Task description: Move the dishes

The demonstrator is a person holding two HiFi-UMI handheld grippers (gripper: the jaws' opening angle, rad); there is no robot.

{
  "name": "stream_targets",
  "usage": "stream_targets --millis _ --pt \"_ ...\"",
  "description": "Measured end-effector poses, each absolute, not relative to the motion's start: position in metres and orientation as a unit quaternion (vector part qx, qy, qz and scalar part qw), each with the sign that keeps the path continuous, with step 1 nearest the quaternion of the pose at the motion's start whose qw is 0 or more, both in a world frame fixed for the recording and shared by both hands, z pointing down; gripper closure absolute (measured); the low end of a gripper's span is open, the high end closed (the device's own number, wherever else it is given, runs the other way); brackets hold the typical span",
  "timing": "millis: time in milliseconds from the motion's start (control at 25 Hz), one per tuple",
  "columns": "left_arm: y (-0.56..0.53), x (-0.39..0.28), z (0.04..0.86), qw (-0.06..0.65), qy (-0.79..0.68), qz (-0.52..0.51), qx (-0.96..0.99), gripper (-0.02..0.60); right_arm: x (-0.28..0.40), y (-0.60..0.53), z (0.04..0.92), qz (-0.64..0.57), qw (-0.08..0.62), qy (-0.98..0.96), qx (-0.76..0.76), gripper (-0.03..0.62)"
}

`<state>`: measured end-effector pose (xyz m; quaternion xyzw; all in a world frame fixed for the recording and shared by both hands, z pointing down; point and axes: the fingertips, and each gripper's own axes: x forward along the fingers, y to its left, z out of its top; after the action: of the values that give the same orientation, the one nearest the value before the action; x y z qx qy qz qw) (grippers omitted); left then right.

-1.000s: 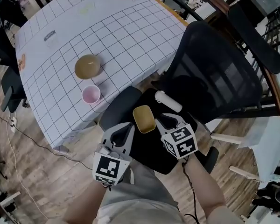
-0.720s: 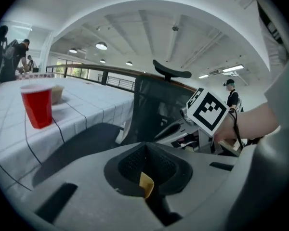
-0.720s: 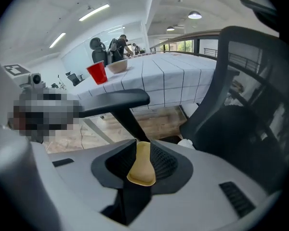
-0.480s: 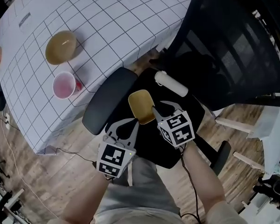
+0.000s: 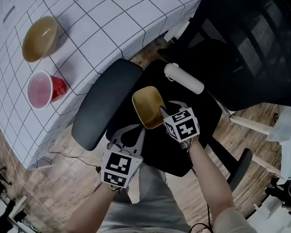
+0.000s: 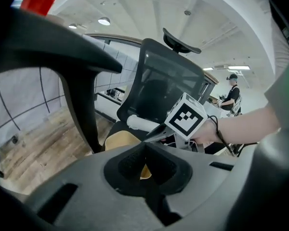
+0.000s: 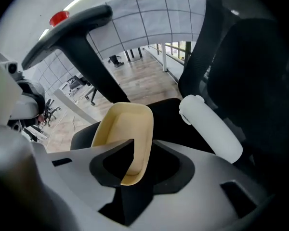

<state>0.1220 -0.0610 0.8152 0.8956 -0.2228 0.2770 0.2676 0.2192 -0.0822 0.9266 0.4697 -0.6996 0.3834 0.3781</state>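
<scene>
A yellow rectangular dish (image 5: 146, 106) lies tilted on the black chair seat (image 5: 203, 111), close to the armrest. My right gripper (image 5: 161, 111) stands at its near end. The jaws have just been opening, and the dish's rim (image 7: 143, 129) lies loosely between them, one jaw inside the dish and one outside. My left gripper (image 5: 139, 128) hangs just to the left and nearer to me, shut with nothing in it. In the left gripper view the dish (image 6: 119, 139) shows beyond the joined fingertips (image 6: 144, 146).
A white cylinder (image 5: 184, 78) lies on the seat behind the dish. A dark grey armrest (image 5: 104, 103) juts out on the left and the mesh backrest (image 5: 252, 42) rises on the right. The grid-cloth table (image 5: 102, 13) holds a brown bowl (image 5: 39, 32) and a red cup (image 5: 41, 90).
Both grippers have come down towards the chair seat, and the yellow dish has come down with the right one. The table and its dishes have slid to the upper left.
</scene>
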Motion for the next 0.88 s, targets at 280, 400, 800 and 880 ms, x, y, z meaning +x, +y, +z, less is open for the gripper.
stream_targets --millis 280,400,800,880 --pt "-0.061 0.112 0.838 0.302 -0.235 0.284 0.879 0.568 0.216 -0.073 0.961 0.399 0.403 -0.685 0.457 0.484" --pt "-0.061 0.110 0.839 0.304 -0.235 0.283 0.879 0.568 0.216 -0.070 0.970 0.396 0.413 -0.680 0.459 0.499" --pt "-0.066 0.100 0.812 0.306 -0.242 0.280 0.877 0.568 0.227 -0.074 0.935 0.381 0.403 -0.672 0.491 0.560" --pt "-0.066 0.102 0.792 0.302 -0.235 0.273 0.883 0.568 0.232 -0.078 0.912 0.370 0.397 -0.674 0.501 0.560"
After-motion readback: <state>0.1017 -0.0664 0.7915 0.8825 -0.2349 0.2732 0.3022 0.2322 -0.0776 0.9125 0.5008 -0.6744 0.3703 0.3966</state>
